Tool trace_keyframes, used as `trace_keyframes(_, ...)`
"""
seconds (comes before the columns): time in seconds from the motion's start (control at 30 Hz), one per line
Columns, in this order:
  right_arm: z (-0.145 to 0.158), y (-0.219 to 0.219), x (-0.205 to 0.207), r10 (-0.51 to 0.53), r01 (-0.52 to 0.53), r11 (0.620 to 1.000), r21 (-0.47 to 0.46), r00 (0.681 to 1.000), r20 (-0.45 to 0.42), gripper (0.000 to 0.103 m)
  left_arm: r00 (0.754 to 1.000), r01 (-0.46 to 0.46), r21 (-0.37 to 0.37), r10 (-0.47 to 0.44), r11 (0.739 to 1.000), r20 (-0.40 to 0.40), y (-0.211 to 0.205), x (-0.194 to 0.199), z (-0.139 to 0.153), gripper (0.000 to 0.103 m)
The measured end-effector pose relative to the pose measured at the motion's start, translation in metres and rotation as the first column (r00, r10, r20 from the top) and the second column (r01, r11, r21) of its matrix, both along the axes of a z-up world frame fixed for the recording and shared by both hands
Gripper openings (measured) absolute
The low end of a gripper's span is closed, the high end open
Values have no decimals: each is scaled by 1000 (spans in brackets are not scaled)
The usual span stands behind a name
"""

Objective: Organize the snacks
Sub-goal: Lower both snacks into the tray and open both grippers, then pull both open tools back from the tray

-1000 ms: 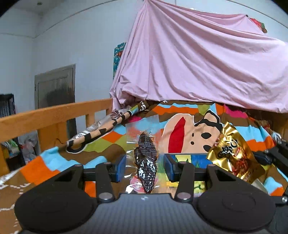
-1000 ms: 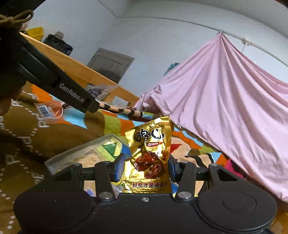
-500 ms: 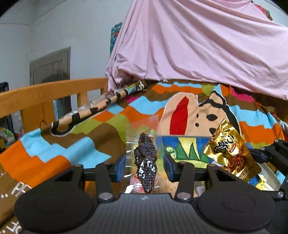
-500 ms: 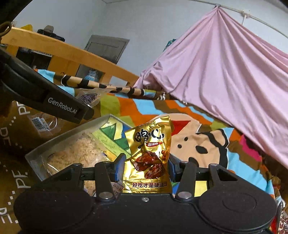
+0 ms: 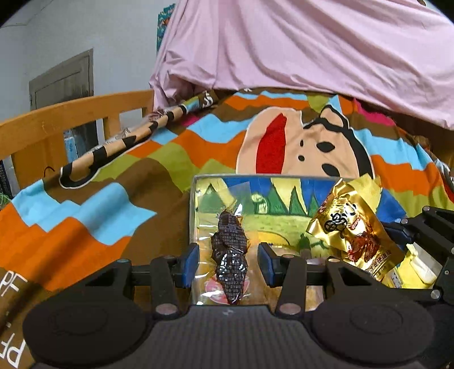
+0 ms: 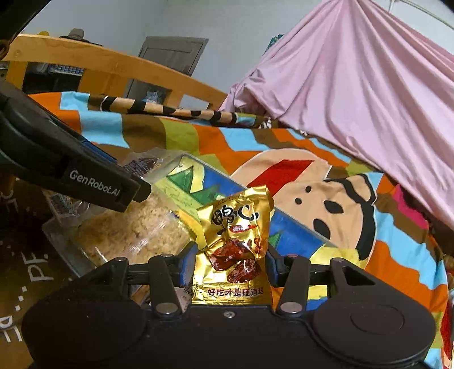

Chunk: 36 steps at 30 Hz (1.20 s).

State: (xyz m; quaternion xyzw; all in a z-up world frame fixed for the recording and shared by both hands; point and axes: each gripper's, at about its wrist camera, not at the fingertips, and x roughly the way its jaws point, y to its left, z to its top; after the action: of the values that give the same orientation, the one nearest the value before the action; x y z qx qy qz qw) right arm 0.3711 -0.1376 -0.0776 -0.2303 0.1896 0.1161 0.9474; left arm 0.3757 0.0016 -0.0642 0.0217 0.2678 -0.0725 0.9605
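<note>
Grey wall (image 5: 85,25), wooden bedrail (image 5: 71,113)

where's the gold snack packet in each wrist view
Left wrist: the gold snack packet sits at right of centre, held by the right gripper coming in from the right edge, above the picture-printed tray.
Right wrist: it stands bottom centre between the gripper's own blue-padded fingers.
Shared landmark: the cartoon face on the blanket, beyond the tray in both views.
</note>
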Motion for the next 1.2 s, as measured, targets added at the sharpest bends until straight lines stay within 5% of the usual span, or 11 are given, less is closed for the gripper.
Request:
trace_keyframes(0.33, -5, 2, 0, 7, -7, 1000, 1, 999, -33, 57, 999, 17, -18, -17, 1000, -46, 2, 2, -4, 50)
trace_keyframes(0.67, 10, -5, -8, -5, 5, 999, 40, 1000, -7, 73, 999, 29, -55, -31, 998, -45, 4, -5, 1, 69)
trace_keyframes(1.2, 56, -46, -60, -72, 53, 975, 217, 994, 79, 96, 990, -71, -122, 85, 990, 116, 25, -60, 45, 102)
